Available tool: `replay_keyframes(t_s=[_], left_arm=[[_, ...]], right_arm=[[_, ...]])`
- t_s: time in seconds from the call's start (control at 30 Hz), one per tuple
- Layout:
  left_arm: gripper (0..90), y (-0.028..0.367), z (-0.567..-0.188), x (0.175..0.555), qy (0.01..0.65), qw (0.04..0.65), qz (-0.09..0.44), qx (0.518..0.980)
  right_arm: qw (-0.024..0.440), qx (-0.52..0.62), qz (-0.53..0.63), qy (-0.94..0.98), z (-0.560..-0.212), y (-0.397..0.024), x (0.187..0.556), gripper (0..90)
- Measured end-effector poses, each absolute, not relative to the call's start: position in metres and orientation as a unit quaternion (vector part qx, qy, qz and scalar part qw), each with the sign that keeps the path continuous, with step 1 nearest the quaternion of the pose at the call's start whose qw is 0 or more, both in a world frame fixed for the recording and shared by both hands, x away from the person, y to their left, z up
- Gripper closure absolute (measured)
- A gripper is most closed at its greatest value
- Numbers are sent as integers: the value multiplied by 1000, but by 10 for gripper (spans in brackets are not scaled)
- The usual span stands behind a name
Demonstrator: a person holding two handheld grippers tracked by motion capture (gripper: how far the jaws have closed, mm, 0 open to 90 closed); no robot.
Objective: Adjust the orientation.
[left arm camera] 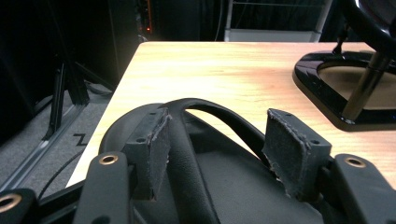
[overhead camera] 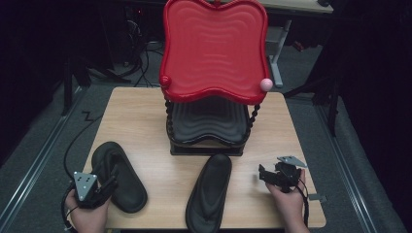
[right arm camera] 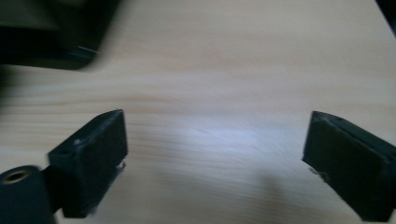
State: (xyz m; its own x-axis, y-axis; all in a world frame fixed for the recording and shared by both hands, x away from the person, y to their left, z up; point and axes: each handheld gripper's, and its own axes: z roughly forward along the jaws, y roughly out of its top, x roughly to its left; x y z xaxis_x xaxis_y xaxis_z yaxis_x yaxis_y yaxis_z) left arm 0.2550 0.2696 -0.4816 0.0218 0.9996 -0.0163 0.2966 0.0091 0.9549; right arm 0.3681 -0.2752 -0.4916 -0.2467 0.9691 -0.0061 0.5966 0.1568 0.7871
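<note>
Dark room, wooden table [overhead camera: 160, 104], a two-tier stand [overhead camera: 209, 121] with a red tray [overhead camera: 214, 48] at the back. Left gripper [left arm camera: 212, 149] hangs over the left sandal [overhead camera: 119, 174] at the near-left edge, jaws spread either side of its strap [left arm camera: 219, 114], not pinching yet. Best bet: drop lower, centre the strap, then squeeze. Right gripper [right arm camera: 215, 154] is wide open, empty, over bare wood beside the second sandal [overhead camera: 210, 191].

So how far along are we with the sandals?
Nothing looks placed: both rack tiers sit empty. In hand: the open left gripper straddles the left sandal's strap, not clamped. Left: lifting it, then the right sandal; the right gripper hangs open over bare table.
</note>
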Motion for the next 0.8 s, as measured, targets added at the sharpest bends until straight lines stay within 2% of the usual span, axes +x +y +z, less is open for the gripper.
replay_keyframes(t_s=[0.03,0.23,0.8], left_arm=[[406,269,-481,256,566,432,405,573],[405,265,-480,262,558,439,396,583],[399,264,-481,262,562,417,403,589]], right_arm=[[276,523,373,715,-486,-274,356,12],[261,523,381,717,-486,-280,346,0],[241,544,379,708,-493,-292,348,32]])
